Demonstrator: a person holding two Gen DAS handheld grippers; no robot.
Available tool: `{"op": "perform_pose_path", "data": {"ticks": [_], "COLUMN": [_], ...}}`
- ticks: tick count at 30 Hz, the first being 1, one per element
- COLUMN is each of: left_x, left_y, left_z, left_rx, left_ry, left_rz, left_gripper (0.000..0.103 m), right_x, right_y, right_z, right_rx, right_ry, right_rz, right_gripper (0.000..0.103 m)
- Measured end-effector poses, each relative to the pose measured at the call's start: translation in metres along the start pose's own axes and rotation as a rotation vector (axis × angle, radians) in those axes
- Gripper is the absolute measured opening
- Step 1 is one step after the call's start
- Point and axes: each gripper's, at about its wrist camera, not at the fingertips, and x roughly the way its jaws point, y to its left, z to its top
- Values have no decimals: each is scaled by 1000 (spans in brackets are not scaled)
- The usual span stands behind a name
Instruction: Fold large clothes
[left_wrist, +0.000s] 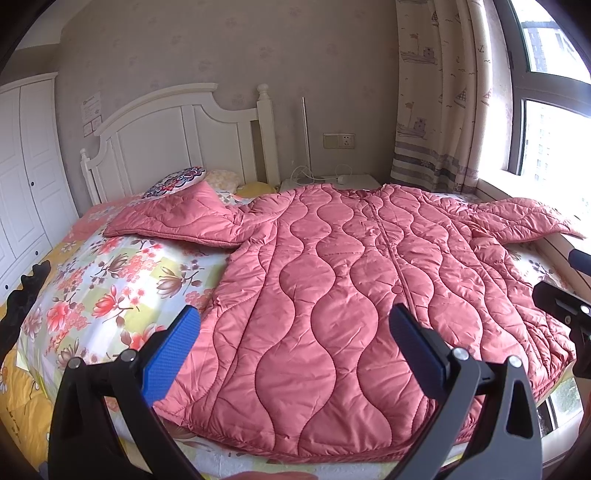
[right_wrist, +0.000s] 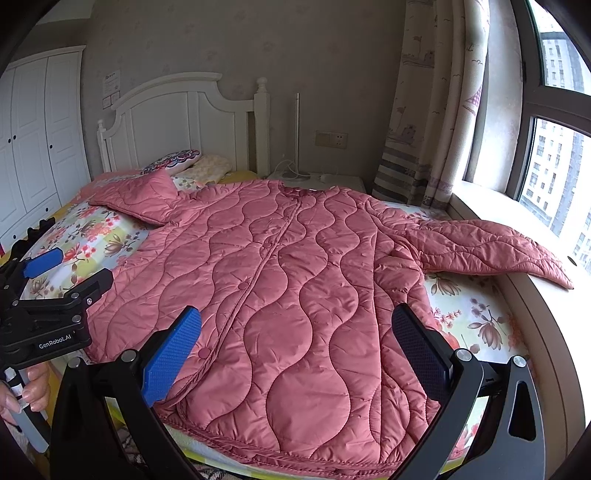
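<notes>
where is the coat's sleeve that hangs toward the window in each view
Left wrist view: the sleeve sits at the far right edge, upper middle, running toward the sill.
Right wrist view: the sleeve lies right of centre, draped over the window sill.
Shared landmark: the white headboard, upper left in both.

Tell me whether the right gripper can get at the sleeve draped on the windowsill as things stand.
Probably yes. The right gripper is open above the pink quilted coat, and nothing lies between it and the sleeve on the windowsill, though it must travel right.
</notes>
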Motion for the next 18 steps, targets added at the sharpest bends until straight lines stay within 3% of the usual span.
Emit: {"op": "perform_pose_path", "data": {"ticks": [12, 18], "left_x": [19, 55], "left_y": [-11, -13], "left_z": [10, 22], "left_rx": [44, 55], "left_ry": [19, 75], "left_rz": [-15, -28], "left_gripper": [101, 101], "right_x": [10, 39], "right_y": [-9, -25], "right_z": [0, 5], "right_rx": [31, 86], "right_ry": [-34, 19], "right_rz": [17, 11], "right_gripper": [99, 99]}}
